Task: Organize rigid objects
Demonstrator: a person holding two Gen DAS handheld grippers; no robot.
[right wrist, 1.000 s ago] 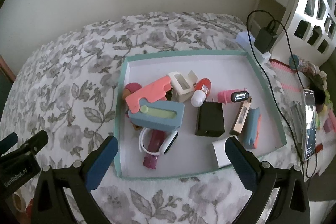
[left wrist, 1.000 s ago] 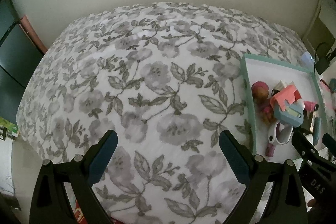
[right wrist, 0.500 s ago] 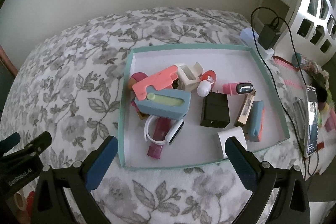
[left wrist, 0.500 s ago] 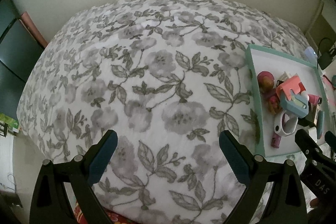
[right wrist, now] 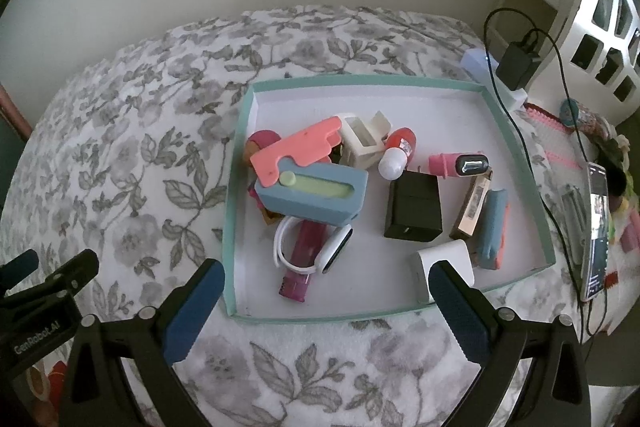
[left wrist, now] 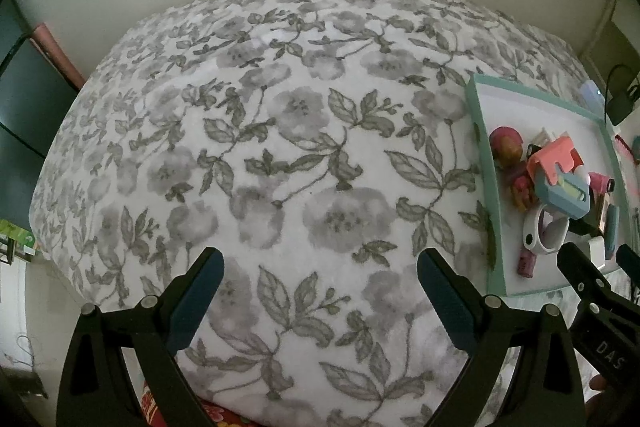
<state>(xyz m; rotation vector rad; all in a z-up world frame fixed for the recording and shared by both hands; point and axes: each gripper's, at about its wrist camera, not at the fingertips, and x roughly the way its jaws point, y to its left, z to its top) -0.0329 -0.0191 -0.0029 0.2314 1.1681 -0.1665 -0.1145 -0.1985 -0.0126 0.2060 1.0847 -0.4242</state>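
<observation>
A shallow teal-rimmed tray (right wrist: 236, 195) lies on the floral bedspread and holds several small rigid items: a blue and pink case (right wrist: 316, 195), a black charger block (right wrist: 414, 211), a white band (right wrist: 316, 251), a white adapter (right wrist: 442, 263), a red and white tube (right wrist: 398, 151). My right gripper (right wrist: 326, 301) is open and empty, just in front of the tray's near rim. My left gripper (left wrist: 320, 289) is open and empty over bare bedspread, left of the tray (left wrist: 482, 163).
The floral bedspread (left wrist: 260, 155) fills the left. Right of the tray lie a phone (right wrist: 596, 231), a black charger with cable (right wrist: 520, 63) and small clutter. A white lattice cabinet (right wrist: 604, 23) stands at far right. A wall runs behind the bed.
Both views have drawn back and up a little, so the tray sits slightly farther away. Both grippers stay open and empty.
</observation>
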